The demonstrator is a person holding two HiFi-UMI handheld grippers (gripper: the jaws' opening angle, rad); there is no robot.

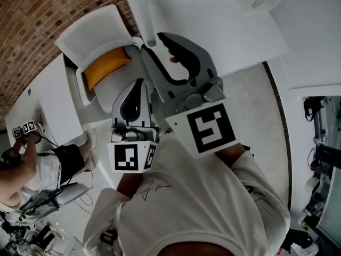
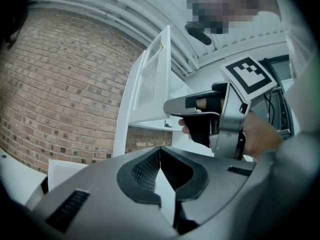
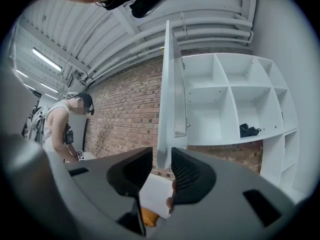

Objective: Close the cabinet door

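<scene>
The white cabinet door (image 3: 170, 94) stands open, edge-on to me, hinged at the left side of the white shelf cabinet (image 3: 230, 104). My right gripper (image 3: 162, 156) is open with a narrow gap, and the door's lower end shows just beyond that gap; I cannot tell whether it touches. From the head view the right gripper (image 1: 152, 42) is raised at the foot of the door (image 1: 139, 9). My left gripper (image 2: 160, 154) is shut on nothing and sits lower and to the left (image 1: 140, 84). It looks at the door's face (image 2: 150, 84) and at the right gripper's marker cube (image 2: 247, 74).
A brick wall (image 3: 125, 114) runs behind the door. A dark object (image 3: 249, 130) lies on one cabinet shelf. A white box with an orange inside (image 1: 106, 65) stands below the door. Another person (image 1: 32, 164) works at a white table (image 1: 48, 95) on the left.
</scene>
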